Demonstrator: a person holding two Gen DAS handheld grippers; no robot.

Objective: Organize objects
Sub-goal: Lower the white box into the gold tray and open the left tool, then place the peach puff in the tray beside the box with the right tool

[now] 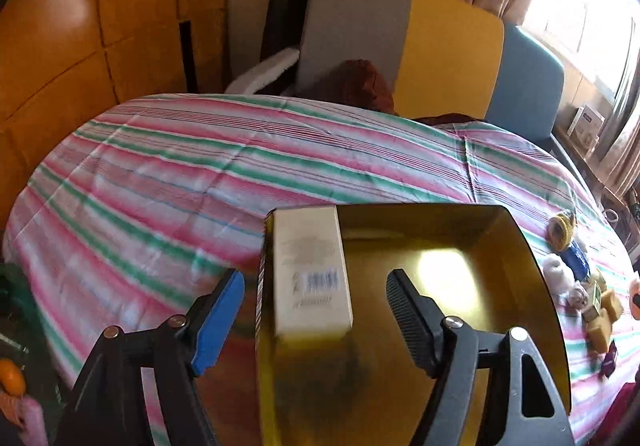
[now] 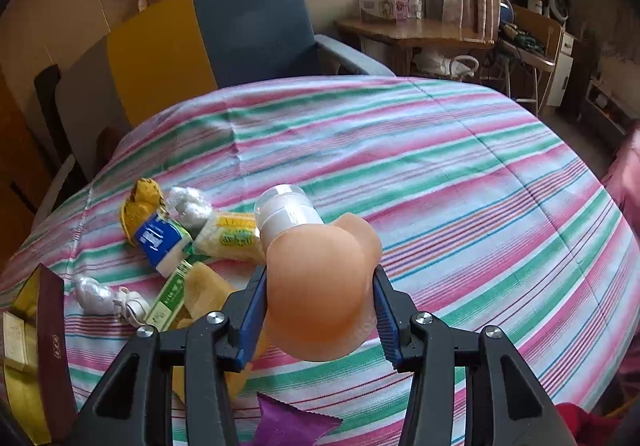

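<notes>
A gold-lined open box (image 1: 460, 242) sits on the striped bedspread; a cream carton (image 1: 312, 270) with a barcode stands inside its left part. My left gripper (image 1: 316, 306) is open, its fingers straddling the carton and the box's left wall. The box also shows at the left edge of the right wrist view (image 2: 24, 378). My right gripper (image 2: 318, 310) is shut on an orange bottle (image 2: 316, 286) with a white cap, held above the bed. A pile of small items lies to its left: a blue-white pack (image 2: 160, 240), a yellow packet (image 2: 232, 236), a green-white box (image 2: 168, 298).
The striped bedspread (image 2: 440, 173) stretches ahead and to the right. A grey, yellow and blue headboard (image 1: 448, 49) stands behind it. A wooden desk (image 2: 412, 33) with boxes stands by the window. A purple wrapper (image 2: 292, 426) lies under my right gripper.
</notes>
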